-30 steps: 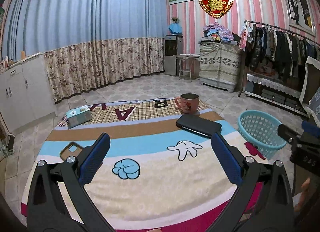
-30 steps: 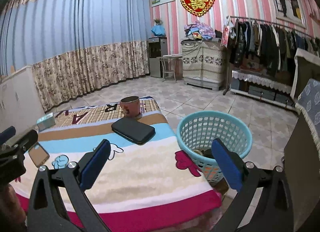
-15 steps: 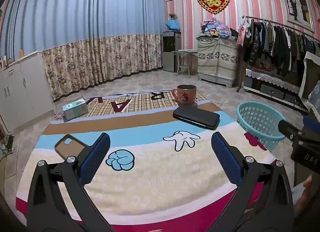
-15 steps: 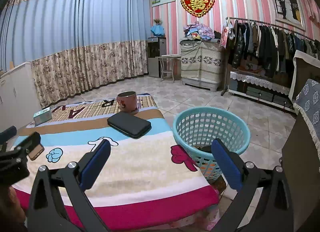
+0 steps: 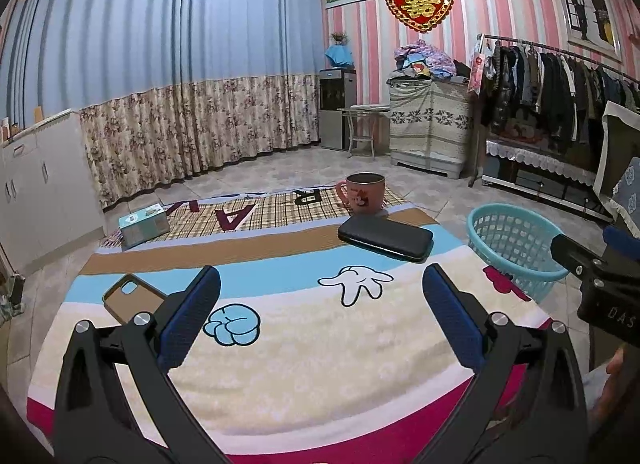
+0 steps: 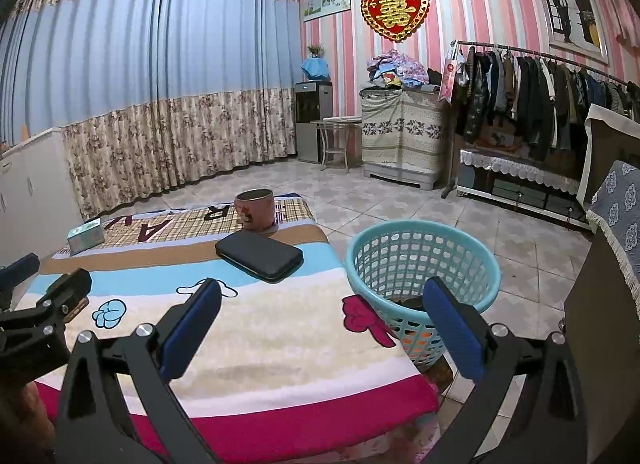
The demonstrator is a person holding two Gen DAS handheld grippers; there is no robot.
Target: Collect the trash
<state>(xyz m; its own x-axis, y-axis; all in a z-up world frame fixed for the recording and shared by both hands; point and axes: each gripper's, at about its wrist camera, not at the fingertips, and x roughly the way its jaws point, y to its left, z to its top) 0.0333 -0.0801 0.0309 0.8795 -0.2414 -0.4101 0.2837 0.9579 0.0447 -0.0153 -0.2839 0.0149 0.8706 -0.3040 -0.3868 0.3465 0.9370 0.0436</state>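
A light blue plastic basket (image 6: 424,264) stands on the floor at the table's right edge, with dark and orange things at its bottom; it also shows in the left wrist view (image 5: 516,244). My left gripper (image 5: 320,316) is open and empty above the table's near part. My right gripper (image 6: 320,324) is open and empty above the table's near right corner, next to the basket. On the cartoon blanket (image 5: 304,364) lie a black case (image 5: 386,238), a pink mug (image 5: 365,192), a brown phone case (image 5: 132,296) and a small teal box (image 5: 144,223).
Tiled floor surrounds the table. A clothes rack (image 6: 532,103) runs along the right wall. A covered cabinet (image 6: 400,135), a small table and a water dispenser (image 6: 314,119) stand at the back. White cabinets (image 5: 36,183) are at the left. A covered chair (image 6: 616,223) is close on the right.
Both grippers have drawn back from the table and stay open. The table's objects and the basket have not moved.
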